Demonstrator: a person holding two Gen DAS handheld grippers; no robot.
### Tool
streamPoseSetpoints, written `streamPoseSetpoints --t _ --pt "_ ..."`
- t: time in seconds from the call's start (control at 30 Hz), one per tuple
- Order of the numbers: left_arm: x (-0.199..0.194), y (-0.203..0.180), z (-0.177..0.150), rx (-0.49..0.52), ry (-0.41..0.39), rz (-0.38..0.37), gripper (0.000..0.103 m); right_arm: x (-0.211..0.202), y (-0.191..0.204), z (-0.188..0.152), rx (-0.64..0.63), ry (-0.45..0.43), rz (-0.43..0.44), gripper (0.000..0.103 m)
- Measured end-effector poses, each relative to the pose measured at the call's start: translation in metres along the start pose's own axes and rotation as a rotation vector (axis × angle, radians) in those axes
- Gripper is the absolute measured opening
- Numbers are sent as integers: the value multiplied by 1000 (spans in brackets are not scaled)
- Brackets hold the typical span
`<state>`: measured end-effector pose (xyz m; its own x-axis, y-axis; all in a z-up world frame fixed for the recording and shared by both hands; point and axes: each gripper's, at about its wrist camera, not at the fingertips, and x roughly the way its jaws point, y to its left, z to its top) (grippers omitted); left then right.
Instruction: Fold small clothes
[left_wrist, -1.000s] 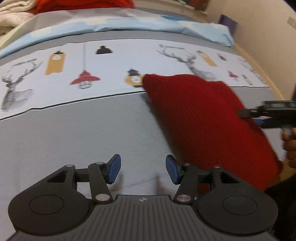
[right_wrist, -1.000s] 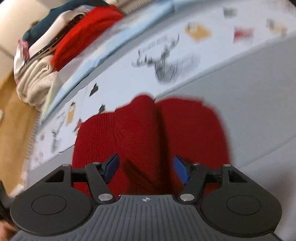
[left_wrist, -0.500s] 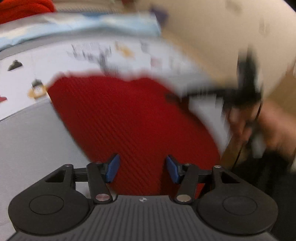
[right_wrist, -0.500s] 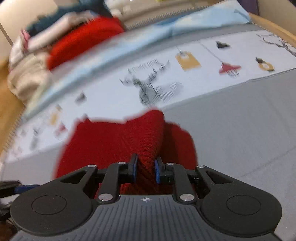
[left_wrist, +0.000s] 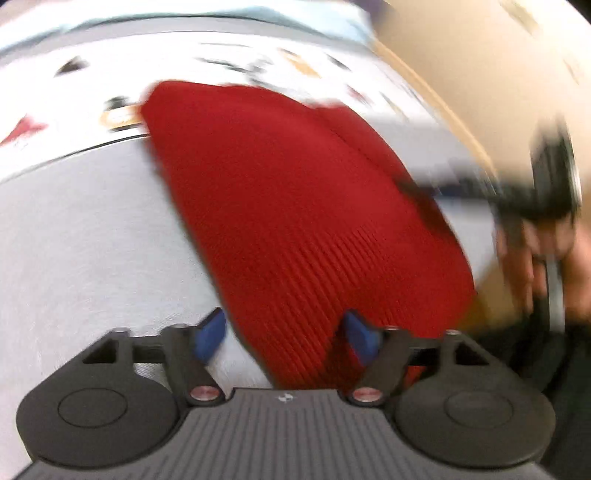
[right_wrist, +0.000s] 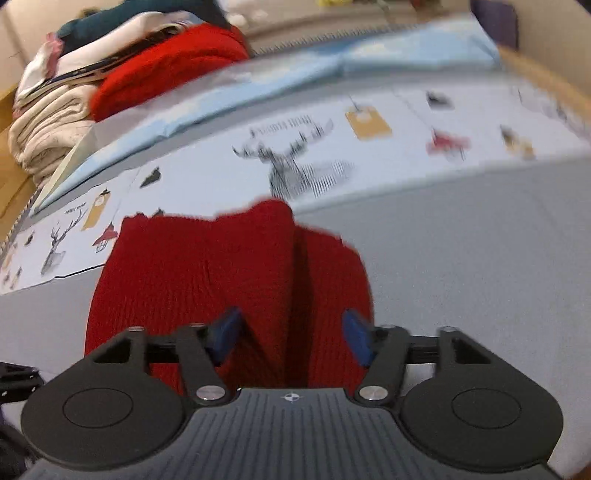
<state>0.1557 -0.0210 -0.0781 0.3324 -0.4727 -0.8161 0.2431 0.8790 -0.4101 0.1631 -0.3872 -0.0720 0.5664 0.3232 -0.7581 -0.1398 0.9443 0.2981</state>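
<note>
A dark red knitted garment (left_wrist: 295, 206) lies folded on the grey bedsheet; it also shows in the right wrist view (right_wrist: 207, 280), with a raised fold running up its middle. My left gripper (left_wrist: 284, 336) is open, its blue pads either side of the garment's near edge. My right gripper (right_wrist: 291, 336) is open over the garment's near end, holding nothing. The right gripper also shows blurred in the left wrist view (left_wrist: 498, 192), at the garment's right side.
The bedsheet (right_wrist: 480, 258) is grey with a pale printed band of deer and lamps (right_wrist: 295, 166). A pile of clothes (right_wrist: 110, 77), red, white and teal, sits at the bed's far left. A wooden bed edge (left_wrist: 436, 96) runs on the right.
My right gripper was shut on the garment's fold half a second ago and has opened, letting it go. My left gripper stays open and has shifted a little over the garment's near edge.
</note>
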Motion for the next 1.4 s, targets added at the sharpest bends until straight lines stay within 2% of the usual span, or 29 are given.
streamPoseSetpoints --t 0.07,0.13,0.3,0.37,0.5,0.67,0.8,0.97,1.03,1.07,1.13,1.2,1.23,1.33,1.4 --pt "3 19 8 -133 -26 -10 90 7 -19 -4 112 67 47 80" --pt "11 30 14 -215 -26 -16 94 10 -36 -7 220 105 104 80" --pt "27 38 21 -307 -23 -54 95 19 -53 -9 326 161 167 85" --pt "30 38 25 -315 -23 -58 97 22 -53 -8 329 170 179 86" --pt "38 38 30 -335 -29 -65 99 31 -53 -6 318 205 188 97" --pt "38 38 25 -376 -30 -94 102 39 -58 -7 332 236 198 102" --pt "54 40 28 -434 -25 -134 103 46 -56 -7 333 255 212 102" --pt "66 39 31 -497 -34 -121 103 52 -48 -7 320 263 204 102" --pt "66 35 34 -495 -41 -104 103 52 -41 -7 289 253 190 100" --pt "64 34 35 -488 -49 -94 100 52 -37 -6 273 245 190 95" --pt "58 31 38 -475 -72 -69 87 51 -30 -4 240 221 194 88" --pt "44 26 44 -434 -109 -41 70 49 -23 -2 201 196 182 80" --pt "36 23 48 -394 -133 -21 67 49 -20 -1 188 185 181 78" --pt "12 20 56 -308 -201 45 64 47 -9 7 162 133 180 62" --pt "-2 27 58 -289 -235 91 63 49 1 14 168 101 207 52"
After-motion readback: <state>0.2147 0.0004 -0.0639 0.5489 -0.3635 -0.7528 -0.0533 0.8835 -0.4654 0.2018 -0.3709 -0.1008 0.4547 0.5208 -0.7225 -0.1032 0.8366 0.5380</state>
